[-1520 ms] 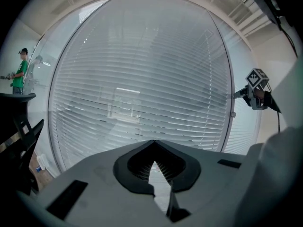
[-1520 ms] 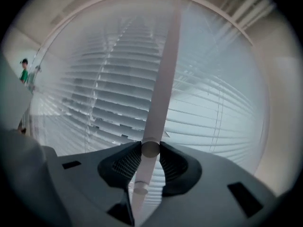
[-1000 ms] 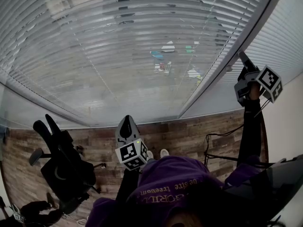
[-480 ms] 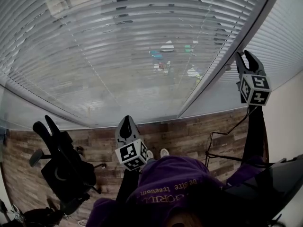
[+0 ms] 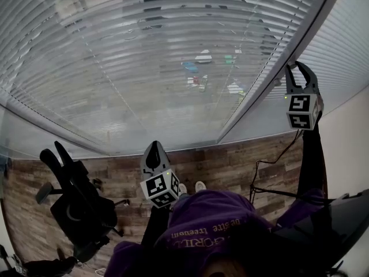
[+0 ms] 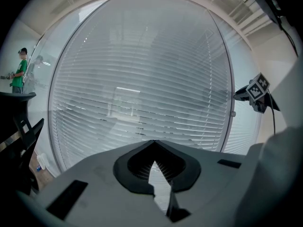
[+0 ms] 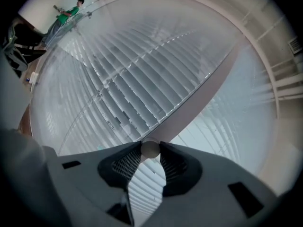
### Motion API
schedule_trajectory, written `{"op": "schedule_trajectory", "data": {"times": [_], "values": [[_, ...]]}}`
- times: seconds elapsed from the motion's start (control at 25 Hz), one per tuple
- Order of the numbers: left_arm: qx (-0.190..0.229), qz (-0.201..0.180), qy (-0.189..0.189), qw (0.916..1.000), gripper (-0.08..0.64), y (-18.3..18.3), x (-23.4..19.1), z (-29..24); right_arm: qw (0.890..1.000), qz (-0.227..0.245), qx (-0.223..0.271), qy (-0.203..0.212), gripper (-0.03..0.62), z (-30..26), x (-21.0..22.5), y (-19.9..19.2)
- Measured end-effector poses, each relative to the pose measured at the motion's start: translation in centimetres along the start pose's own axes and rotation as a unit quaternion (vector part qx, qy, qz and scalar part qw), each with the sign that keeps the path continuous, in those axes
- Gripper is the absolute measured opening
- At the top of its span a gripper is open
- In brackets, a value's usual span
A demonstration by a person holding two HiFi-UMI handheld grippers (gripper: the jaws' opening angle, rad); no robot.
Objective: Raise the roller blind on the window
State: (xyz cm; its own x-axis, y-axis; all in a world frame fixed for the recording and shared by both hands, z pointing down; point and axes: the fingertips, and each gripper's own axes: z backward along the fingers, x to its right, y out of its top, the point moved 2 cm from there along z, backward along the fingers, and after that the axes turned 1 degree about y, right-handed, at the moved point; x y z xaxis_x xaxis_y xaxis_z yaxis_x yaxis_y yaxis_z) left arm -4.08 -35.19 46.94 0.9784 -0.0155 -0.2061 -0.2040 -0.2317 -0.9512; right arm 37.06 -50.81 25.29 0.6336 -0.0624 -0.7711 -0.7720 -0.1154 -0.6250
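White knob (image 7: 150, 149), lower centre: my right gripper (image 5: 300, 69) is pinching it, starting the lift; left gripper (image 5: 154, 146) is idling, jaws pressed together. Next, probably working the knob so the blind (image 5: 144, 68) rises.

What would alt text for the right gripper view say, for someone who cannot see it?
The right gripper has its two jaws pinched on a small round knob on a pale frame bar. Slatted blinds lie on either side of the bar, and a person in green stands far off at top left.
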Motion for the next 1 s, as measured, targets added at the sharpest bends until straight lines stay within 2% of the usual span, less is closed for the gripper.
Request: {"op": "schedule_trajectory", "data": {"times": [0.04, 0.12, 0.2, 0.28, 0.36, 0.44, 0.52, 0.6, 0.72, 0.76, 0.8, 0.84, 0.88, 0.96, 1.0], "values": [[0.000, 0.000, 0.000, 1.0000, 0.002, 0.0, 0.1, 0.0, 1.000, -0.017, -0.003, 0.002, 0.123, 0.0, 0.0, 0.0], [0.000, 0.001, -0.001, 1.0000, 0.002, 0.0, 0.2, 0.0, 0.996, -0.088, -0.004, 0.012, 0.121, 0.0, 0.3, -0.1], [0.000, 0.001, -0.003, 1.0000, 0.002, 0.0, 0.4, 0.0, 0.985, -0.173, -0.001, 0.021, 0.122, -0.1, 0.6, -0.4], [-0.001, 0.001, -0.002, 1.0000, 0.002, 0.0, 0.3, 0.1, 0.966, -0.257, 0.004, 0.034, 0.122, -0.1, 0.8, -0.7], [-0.001, 0.002, -0.001, 1.0000, 0.002, 0.0, 0.2, 0.2, 0.938, -0.343, 0.008, 0.050, 0.123, 0.0, 1.0, -0.9], [-0.002, 0.002, 0.001, 1.0000, 0.002, 0.0, 0.0, 0.3, 0.905, -0.420, 0.013, 0.062, 0.122, 0.1, 1.3, -0.9], [-0.002, 0.002, 0.003, 1.0000, 0.002, 0.1, -0.1, 0.2, 0.863, -0.498, 0.020, 0.075, 0.121, 0.1, 1.5, -0.9], [-0.002, 0.002, 0.004, 1.0000, 0.002, 0.1, -0.2, 0.1, 0.806, -0.584, 0.029, 0.093, 0.122, -0.1, 1.5, -1.3], [-0.002, 0.001, 0.004, 1.0000, 0.002, 0.0, -0.2, 0.0, 0.697, -0.705, 0.042, 0.120, 0.122, -0.3, 1.5, -1.9], [-0.001, 0.001, 0.004, 1.0000, 0.002, 0.0, -0.2, 0.0, 0.665, -0.734, 0.046, 0.129, 0.122, -0.3, 1.5, -2.0], [-0.001, 0.001, 0.003, 1.0000, 0.002, 0.0, -0.1, 0.0, 0.641, -0.754, 0.048, 0.135, 0.122, -0.3, 1.5, -2.1], [0.000, 0.001, 0.002, 1.0000, 0.002, 0.0, -0.1, 0.0, 0.627, -0.764, 0.050, 0.139, 0.123, -0.3, 1.5, -2.1], [-0.001, 0.001, 0.002, 1.0000, 0.002, 0.0, -0.1, 0.1, 0.621, -0.769, 0.050, 0.140, 0.123, -0.3, 1.5, -2.1], [-0.001, 0.001, 0.002, 1.0000, 0.002, -0.1, -0.1, 0.1, 0.621, -0.770, 0.050, 0.139, 0.122, -0.2, 1.4, -2.1], [-0.001, 0.000, 0.002, 1.0000, 0.002, -0.1, -0.1, 0.2, 0.624, -0.767, 0.050, 0.138, 0.122, -0.2, 1.5, -2.2]]}}
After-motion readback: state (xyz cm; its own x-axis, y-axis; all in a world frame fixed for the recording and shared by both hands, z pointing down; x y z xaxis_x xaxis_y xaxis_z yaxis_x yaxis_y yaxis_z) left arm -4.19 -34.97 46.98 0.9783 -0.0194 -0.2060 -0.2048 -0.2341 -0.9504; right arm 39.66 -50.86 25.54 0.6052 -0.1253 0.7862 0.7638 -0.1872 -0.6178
